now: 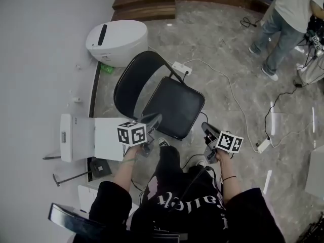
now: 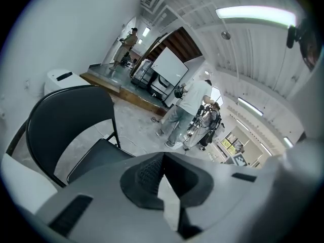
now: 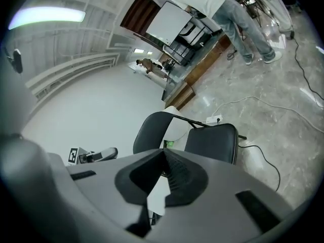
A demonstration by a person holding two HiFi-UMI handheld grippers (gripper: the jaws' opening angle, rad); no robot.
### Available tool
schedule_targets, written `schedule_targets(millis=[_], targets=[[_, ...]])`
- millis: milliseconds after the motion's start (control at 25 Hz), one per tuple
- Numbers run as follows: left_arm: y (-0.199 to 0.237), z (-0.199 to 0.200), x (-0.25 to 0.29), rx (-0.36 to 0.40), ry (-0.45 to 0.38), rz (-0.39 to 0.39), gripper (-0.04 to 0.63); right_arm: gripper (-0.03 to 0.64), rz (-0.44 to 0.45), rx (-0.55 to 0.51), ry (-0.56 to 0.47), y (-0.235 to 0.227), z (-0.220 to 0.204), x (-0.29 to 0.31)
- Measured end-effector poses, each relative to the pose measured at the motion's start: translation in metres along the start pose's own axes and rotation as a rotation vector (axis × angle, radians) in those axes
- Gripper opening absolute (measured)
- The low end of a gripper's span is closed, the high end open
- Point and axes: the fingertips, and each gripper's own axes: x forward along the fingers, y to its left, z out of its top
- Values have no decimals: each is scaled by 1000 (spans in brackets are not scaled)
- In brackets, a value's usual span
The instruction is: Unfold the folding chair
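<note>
I'm holding the left gripper [image 1: 153, 119] & the right gripper [image 1: 206, 129] clenched on nothing, both hanging close to my body and clear of the chair [image 1: 172, 108], prob. because there's nothing left to be gripping. The chair's standing on the floor [image 1: 228, 59] right in front of me, near the wall, w/ its seat lying flat and its backrest [image 1: 132, 77] up. So I'm judging the unfolding as done.
</note>
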Motion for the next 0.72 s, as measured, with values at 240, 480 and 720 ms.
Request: schedule_targets(millis=[240,480,720], targets=[[-68,-71,6,-30,-46,69,3,14,38,-79,57,-6,-22,-74],[-121,-138,-8,-76,-35,108,3,14,78,-115,102,0,-45,-110],[-132,-152,-40,-100,-74,131,3,14,120,-220,114,40,-53,-115]])
